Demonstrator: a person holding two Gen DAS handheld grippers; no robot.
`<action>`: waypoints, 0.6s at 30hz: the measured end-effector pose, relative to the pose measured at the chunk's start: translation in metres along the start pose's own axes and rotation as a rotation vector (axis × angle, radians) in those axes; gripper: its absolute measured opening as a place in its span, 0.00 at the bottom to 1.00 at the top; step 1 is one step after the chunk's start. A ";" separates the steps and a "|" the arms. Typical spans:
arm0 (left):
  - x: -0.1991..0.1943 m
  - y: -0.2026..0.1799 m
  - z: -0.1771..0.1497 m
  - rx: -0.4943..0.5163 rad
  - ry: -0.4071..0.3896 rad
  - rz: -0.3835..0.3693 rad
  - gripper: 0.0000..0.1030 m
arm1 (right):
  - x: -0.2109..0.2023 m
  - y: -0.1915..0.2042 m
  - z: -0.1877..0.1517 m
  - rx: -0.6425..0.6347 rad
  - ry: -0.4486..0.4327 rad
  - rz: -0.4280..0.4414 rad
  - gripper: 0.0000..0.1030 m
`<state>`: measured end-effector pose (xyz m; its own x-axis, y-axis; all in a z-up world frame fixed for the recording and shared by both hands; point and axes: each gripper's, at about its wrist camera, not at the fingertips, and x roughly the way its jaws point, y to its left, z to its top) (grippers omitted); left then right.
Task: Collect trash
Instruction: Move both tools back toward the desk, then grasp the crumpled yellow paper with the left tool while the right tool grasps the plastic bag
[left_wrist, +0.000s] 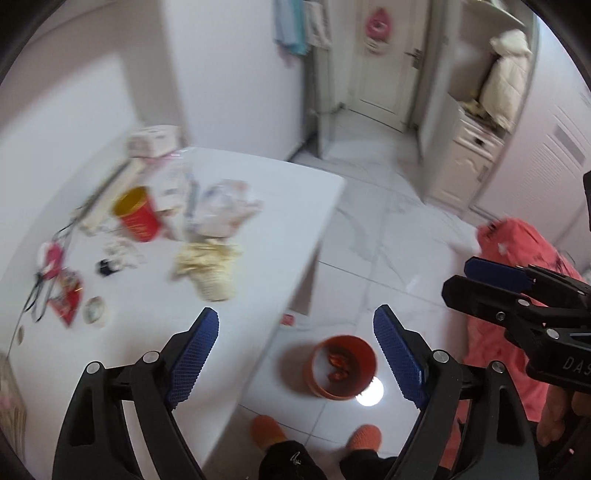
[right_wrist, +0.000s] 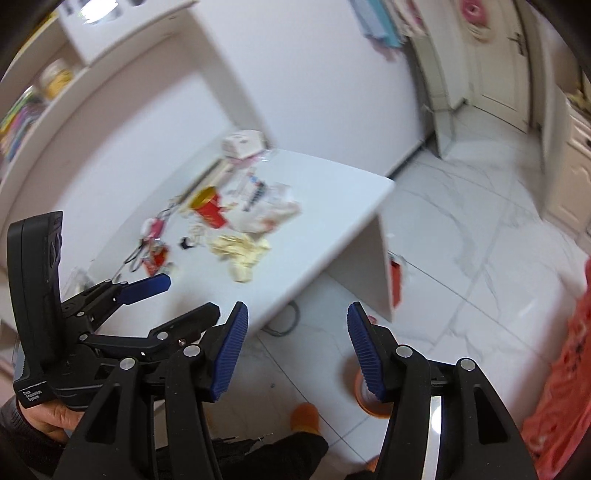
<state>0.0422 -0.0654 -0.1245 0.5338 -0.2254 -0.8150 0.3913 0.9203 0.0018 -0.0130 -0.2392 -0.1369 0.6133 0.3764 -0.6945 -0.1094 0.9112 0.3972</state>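
An orange trash bin (left_wrist: 341, 365) stands on the floor beside the white table (left_wrist: 258, 192), with red wrappers inside; it shows partly behind my right finger in the right wrist view (right_wrist: 360, 400). Trash lies on the table: a crumpled yellow wrapper (left_wrist: 207, 266), a red cup (left_wrist: 138, 216), a crumpled plastic bag (left_wrist: 225, 206), small red wrappers (left_wrist: 66, 299). My left gripper (left_wrist: 295, 354) is open and empty above the table's edge and bin. My right gripper (right_wrist: 295, 347) is open and empty over the floor; it also shows in the left wrist view (left_wrist: 491, 284).
A tape roll (left_wrist: 92, 310), cables (left_wrist: 40, 280) and a box (left_wrist: 153, 142) are on the table. A red cloth (left_wrist: 517, 280) hangs at right. The person's orange slippers (left_wrist: 267, 430) stand by the bin. A door (left_wrist: 380, 62) and a cabinet (left_wrist: 472, 147) are farther off.
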 end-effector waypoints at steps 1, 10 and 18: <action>-0.007 0.006 -0.002 -0.018 -0.009 0.013 0.83 | 0.001 0.008 0.003 -0.022 -0.001 0.015 0.55; -0.039 0.064 -0.020 -0.170 -0.036 0.136 0.83 | 0.021 0.067 0.017 -0.164 0.004 0.121 0.55; -0.030 0.082 -0.019 -0.192 -0.023 0.132 0.85 | 0.047 0.082 0.030 -0.190 0.014 0.122 0.55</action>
<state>0.0442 0.0231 -0.1112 0.5887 -0.1038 -0.8017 0.1683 0.9857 -0.0041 0.0299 -0.1522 -0.1190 0.5754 0.4865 -0.6574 -0.3283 0.8736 0.3592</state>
